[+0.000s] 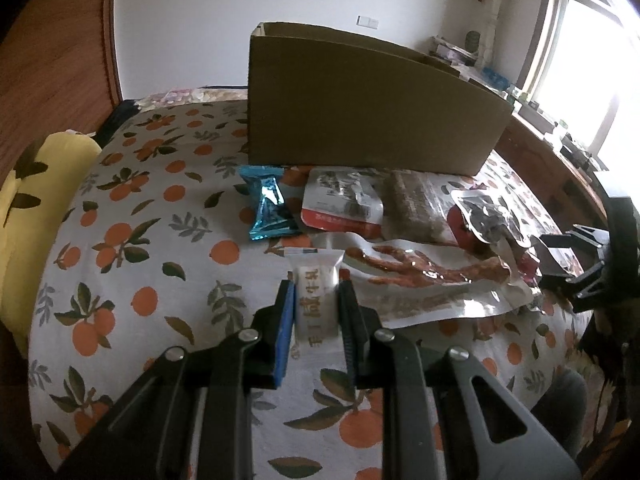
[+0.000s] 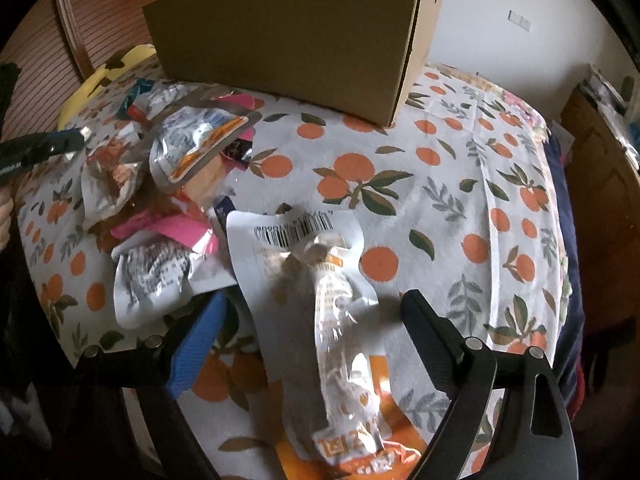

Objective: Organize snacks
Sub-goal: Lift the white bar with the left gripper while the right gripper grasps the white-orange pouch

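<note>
Gripping a small white snack packet (image 1: 316, 296) between its two pads, the left hand-held gripper (image 1: 314, 308) hovers over the orange-print bedspread (image 1: 132, 240), short of the cardboard box (image 1: 360, 108). The right hand-held gripper (image 2: 312, 316) stands spread wide around a white-and-orange pouch (image 2: 320, 300) lying on the bed, beside the snack pile (image 2: 172, 184).

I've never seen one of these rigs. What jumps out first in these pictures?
The big cardboard box stands at the back of the orange-print bedspread, with a heap of snack packets in front of it. The left gripper has its jaws shut on a small white snack packet. The right gripper gapes open around a white-and-orange pouch.
</note>
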